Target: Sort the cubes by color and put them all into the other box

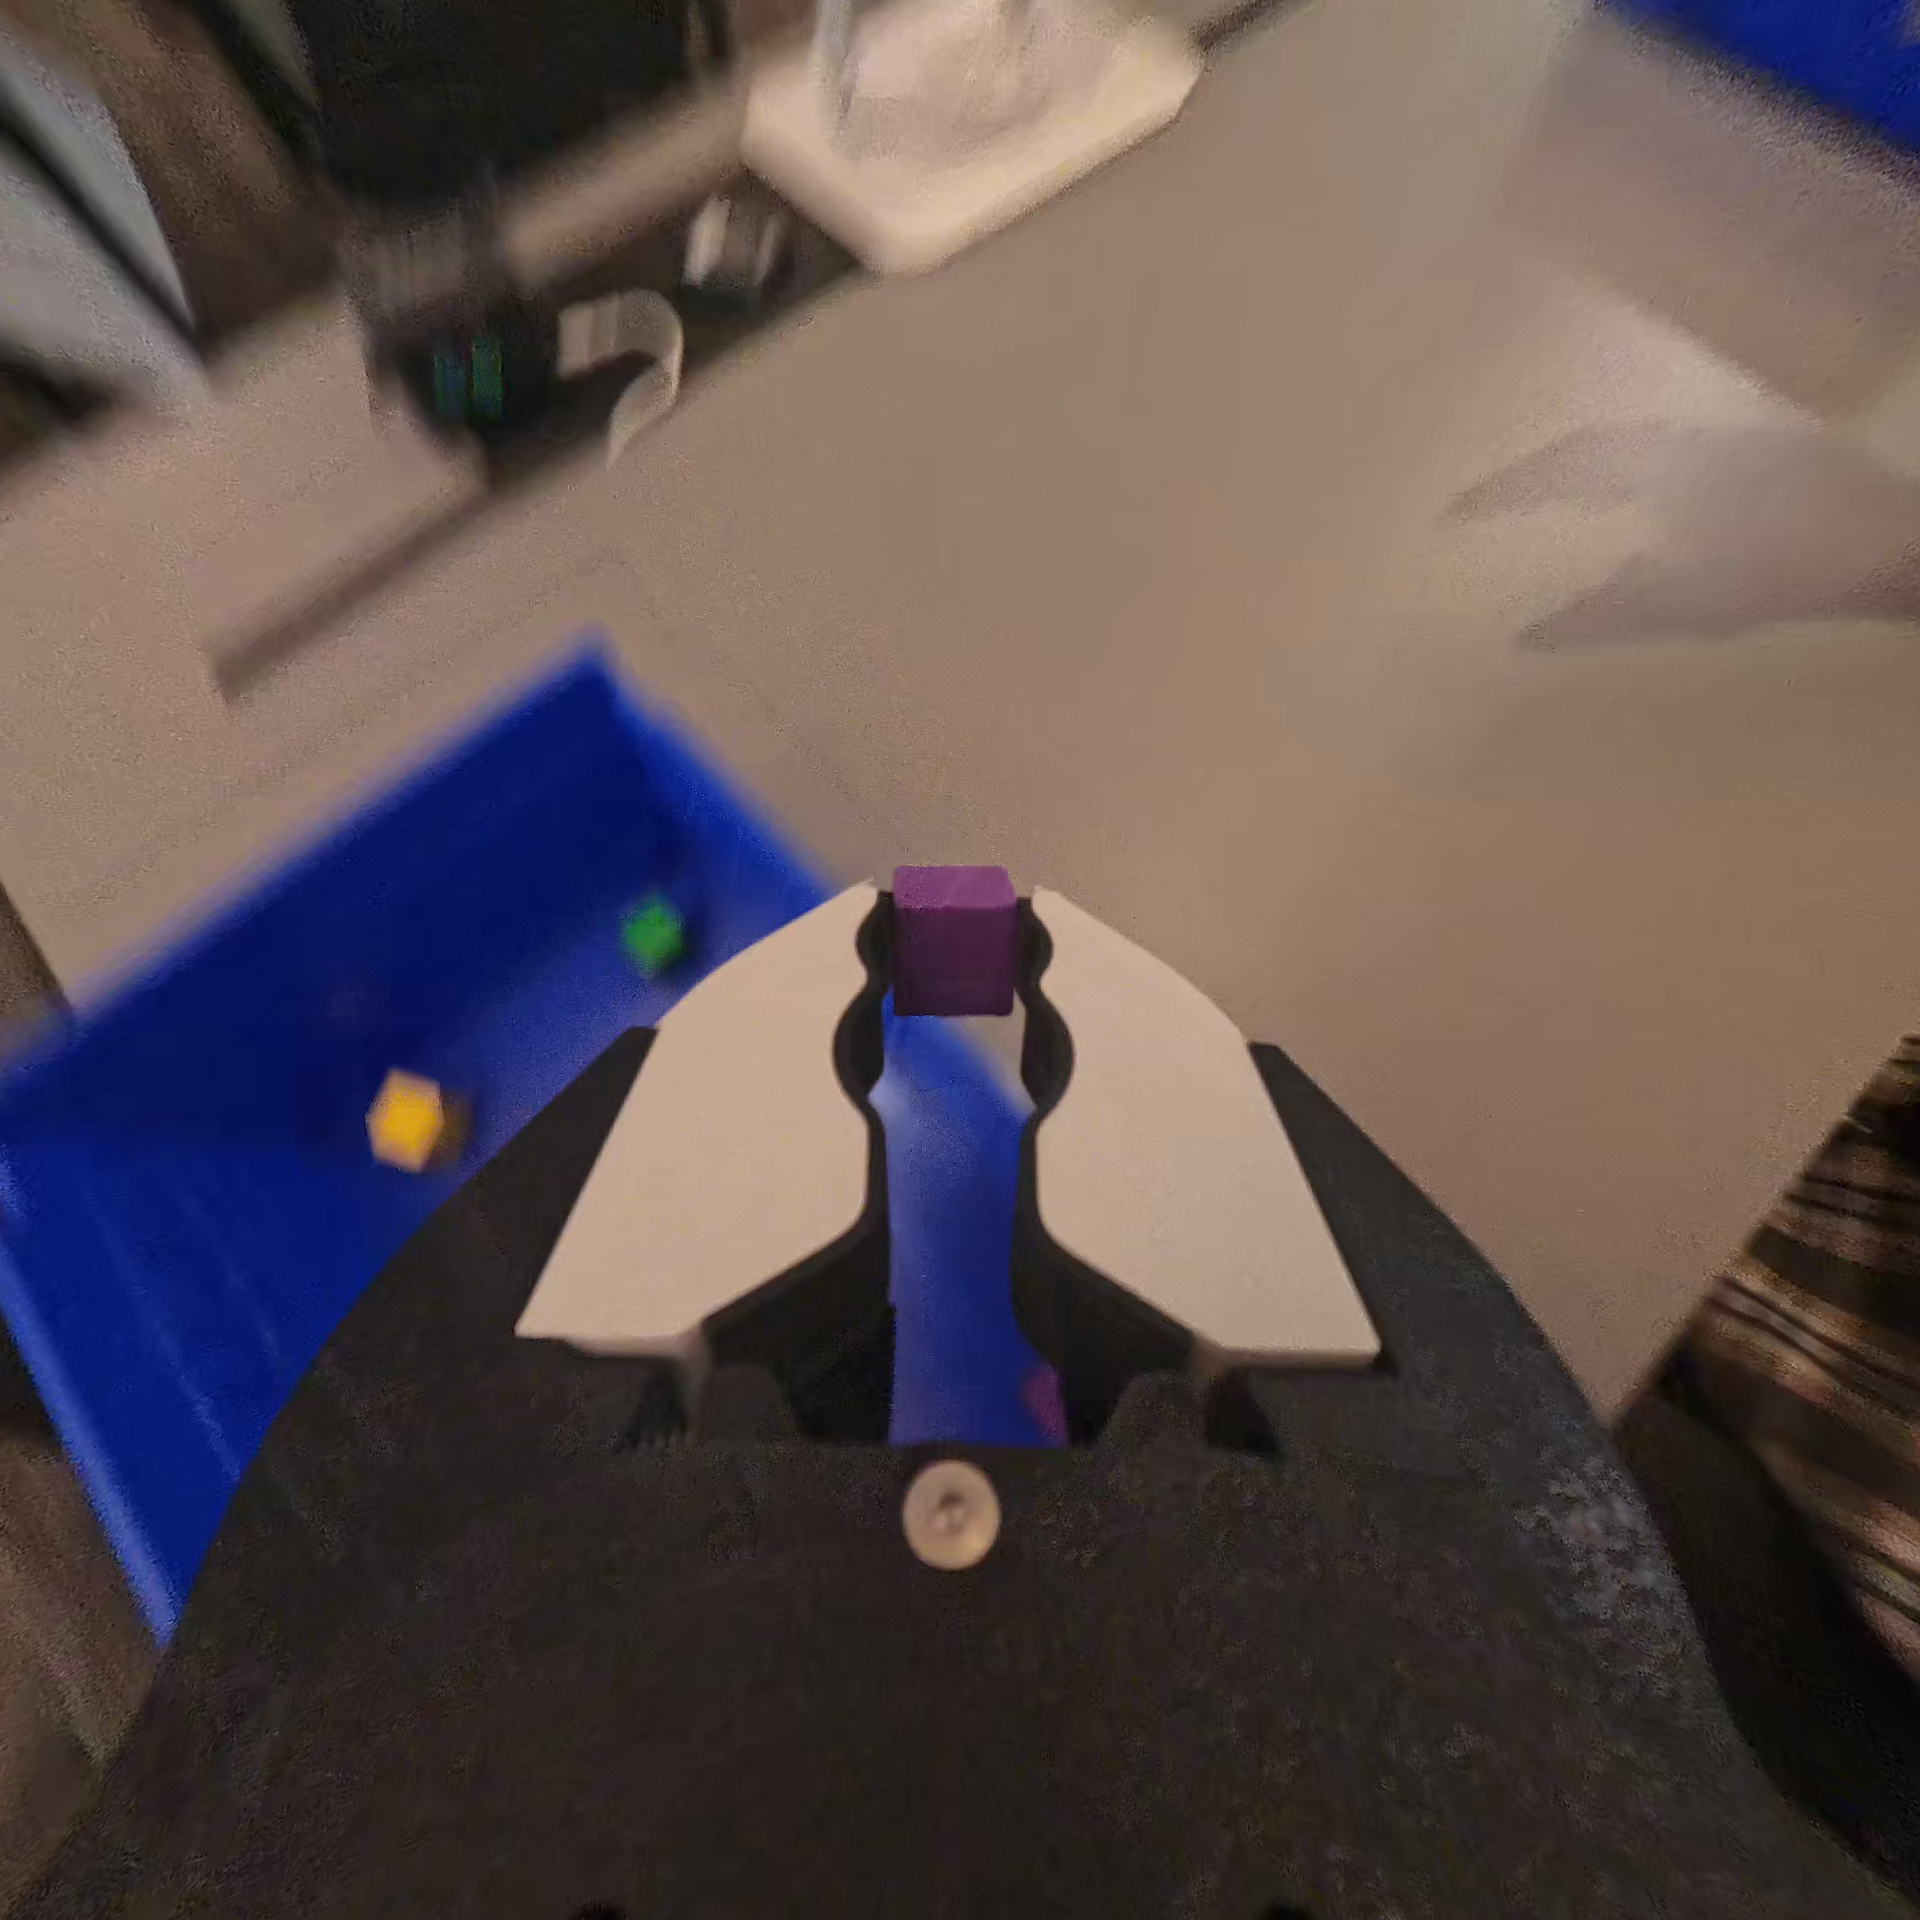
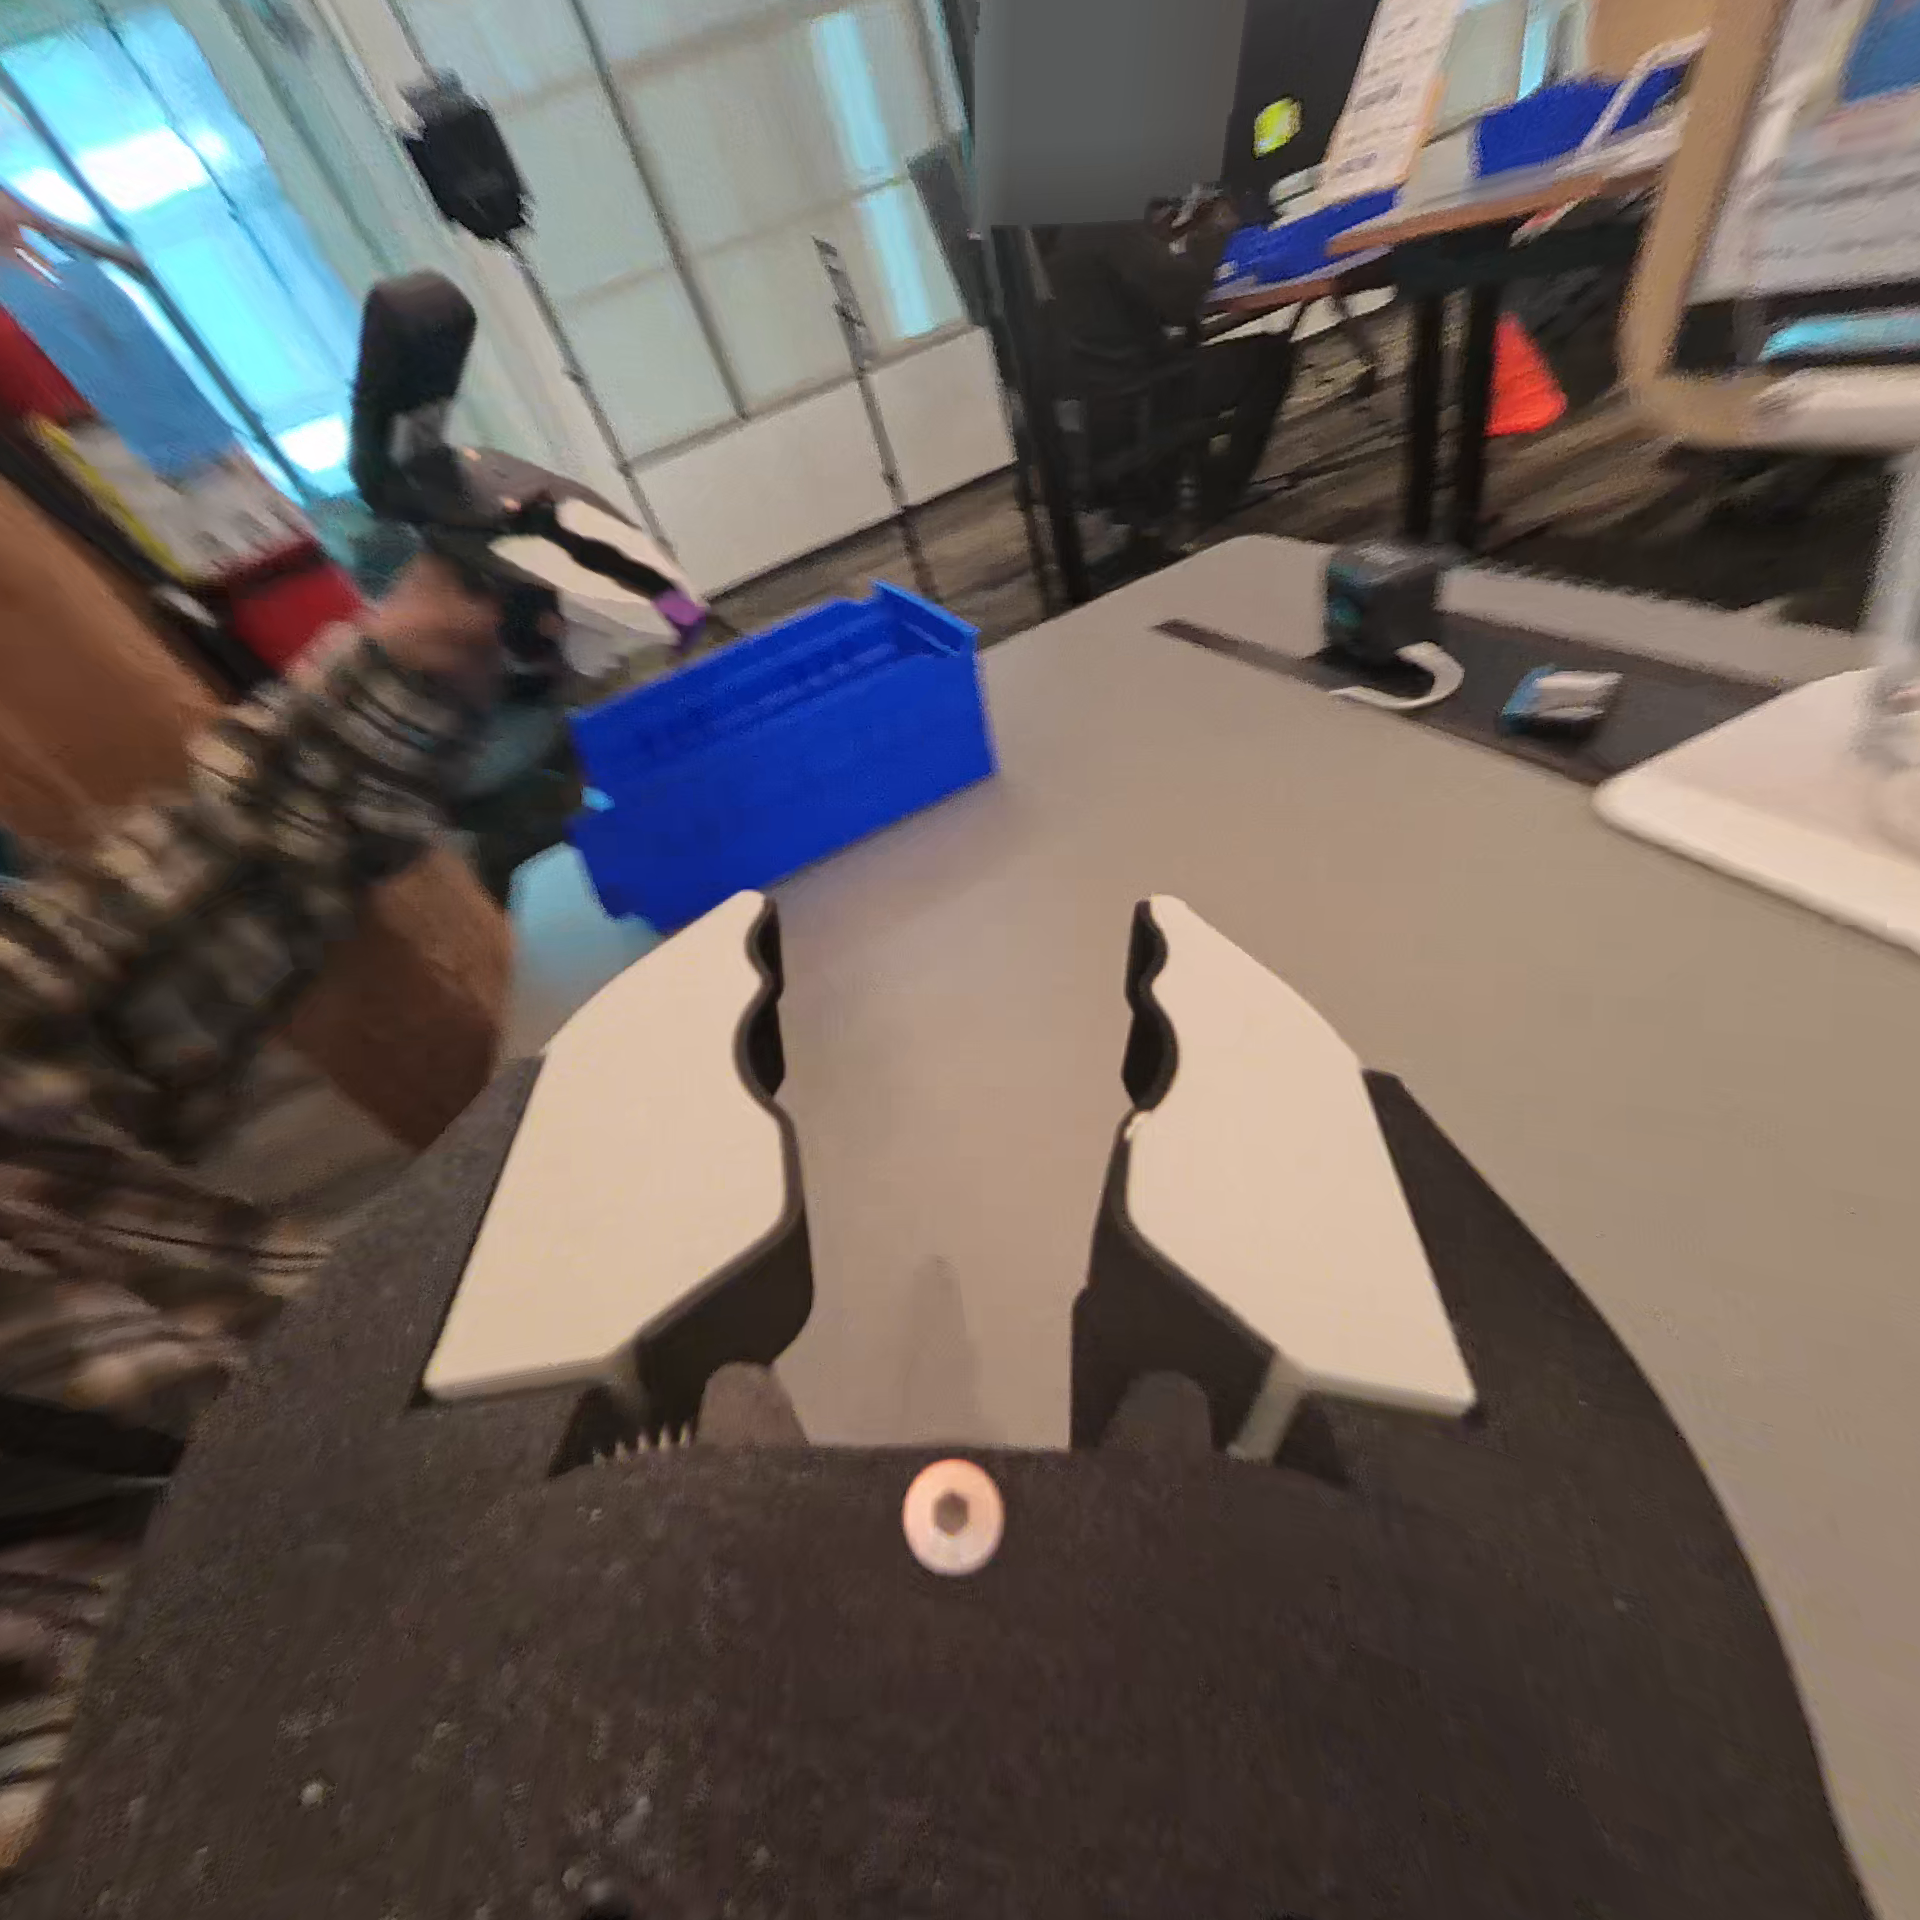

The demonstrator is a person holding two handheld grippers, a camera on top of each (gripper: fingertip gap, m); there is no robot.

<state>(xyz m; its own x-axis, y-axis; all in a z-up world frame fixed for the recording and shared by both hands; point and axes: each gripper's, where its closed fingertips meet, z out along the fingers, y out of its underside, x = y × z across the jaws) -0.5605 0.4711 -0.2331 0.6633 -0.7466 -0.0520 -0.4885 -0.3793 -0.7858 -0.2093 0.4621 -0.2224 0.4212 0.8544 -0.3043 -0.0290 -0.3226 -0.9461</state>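
Right gripper point(image 2: 951, 940) (jaws apart) above grey table point(image 2: 1351, 987)

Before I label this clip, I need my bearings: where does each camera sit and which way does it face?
Left wrist view: on the left claw, looking down past the purple cube it grips into the blue box.
Right wrist view: on the open right claw, looking level across the grey table; a patterned sleeve shows at left.
Shared: blue box, purple cube, left claw.

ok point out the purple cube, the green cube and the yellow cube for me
purple cube point(image 1: 953, 940), left wrist view, its front face between the fingers
green cube point(image 1: 651, 932), left wrist view, its middle, inside the blue box
yellow cube point(image 1: 406, 1120), left wrist view, its top face
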